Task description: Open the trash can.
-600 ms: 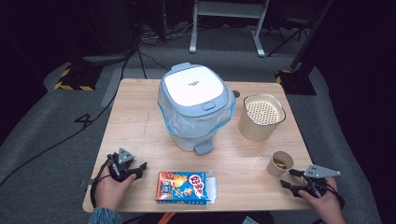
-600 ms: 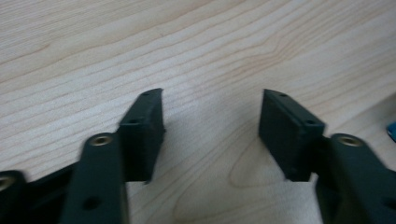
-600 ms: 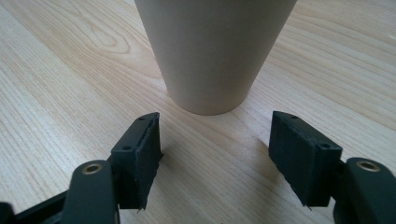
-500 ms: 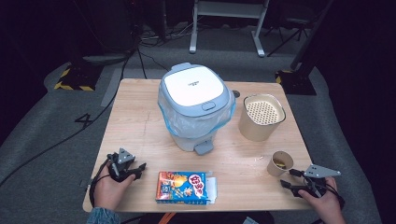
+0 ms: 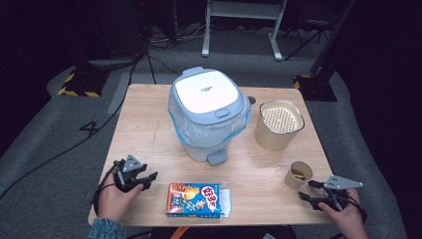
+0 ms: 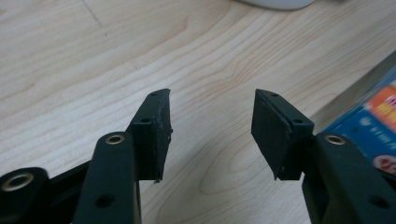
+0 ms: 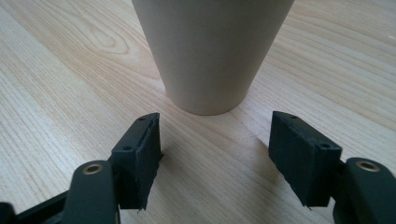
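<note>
Both grippers are held open and empty: the right gripper (image 7: 215, 140) just near of the paper cup (image 5: 298, 174) at the table's (image 5: 149, 129) near right, the left gripper (image 5: 142, 180) left of the snack box (image 5: 195, 199).

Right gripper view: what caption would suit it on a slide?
Open right tool faces a tan paper cup standing just ahead on the light wooden table.

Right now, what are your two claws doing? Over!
Left gripper open, empty, beside the snack box. Right gripper open, aimed at the paper cup, not touching. Nothing between jaws and cup. Over.
</note>
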A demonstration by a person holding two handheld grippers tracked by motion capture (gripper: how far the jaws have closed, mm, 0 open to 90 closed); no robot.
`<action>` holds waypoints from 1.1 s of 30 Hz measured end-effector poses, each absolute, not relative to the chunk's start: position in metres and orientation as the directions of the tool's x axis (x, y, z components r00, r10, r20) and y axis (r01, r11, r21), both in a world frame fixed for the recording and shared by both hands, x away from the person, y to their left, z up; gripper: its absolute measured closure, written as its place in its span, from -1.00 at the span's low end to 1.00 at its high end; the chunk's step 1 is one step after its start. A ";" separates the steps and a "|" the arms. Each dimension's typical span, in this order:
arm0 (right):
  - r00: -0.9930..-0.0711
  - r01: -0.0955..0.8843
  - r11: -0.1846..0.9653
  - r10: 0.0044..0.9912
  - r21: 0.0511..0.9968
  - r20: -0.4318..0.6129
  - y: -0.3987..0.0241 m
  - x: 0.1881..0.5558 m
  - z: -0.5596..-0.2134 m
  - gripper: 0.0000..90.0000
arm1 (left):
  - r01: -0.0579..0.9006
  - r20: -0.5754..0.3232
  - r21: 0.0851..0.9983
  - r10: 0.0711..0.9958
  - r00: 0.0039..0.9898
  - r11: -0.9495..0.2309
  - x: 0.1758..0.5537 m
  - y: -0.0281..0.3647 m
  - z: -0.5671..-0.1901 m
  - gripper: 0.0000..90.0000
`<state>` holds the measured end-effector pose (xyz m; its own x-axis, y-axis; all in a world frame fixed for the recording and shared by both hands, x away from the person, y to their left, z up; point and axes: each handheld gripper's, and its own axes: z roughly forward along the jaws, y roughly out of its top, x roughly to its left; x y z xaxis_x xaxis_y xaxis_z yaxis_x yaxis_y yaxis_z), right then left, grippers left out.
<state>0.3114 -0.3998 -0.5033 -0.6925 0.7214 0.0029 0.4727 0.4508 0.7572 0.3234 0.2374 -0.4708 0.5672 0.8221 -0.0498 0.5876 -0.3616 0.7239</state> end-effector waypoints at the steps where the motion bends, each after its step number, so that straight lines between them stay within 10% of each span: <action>1: -0.693 0.472 0.451 0.721 0.757 0.002 -0.400 0.311 -0.503 -0.23 | 0.579 -0.049 0.730 0.818 0.573 -0.362 0.323 0.236 -0.467 0.14; 33: -0.693 0.472 0.451 0.721 0.757 0.002 -0.400 0.311 -0.503 -0.23 | 0.339 -0.078 0.852 0.543 0.836 -0.400 0.343 0.152 -0.334 0.96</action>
<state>0.3113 -0.3997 -0.5033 -0.6925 0.7214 0.0017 0.4719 0.4512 0.7574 0.3428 0.1524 -0.3336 0.8362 0.5429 -0.0781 0.3389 -0.3995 0.8518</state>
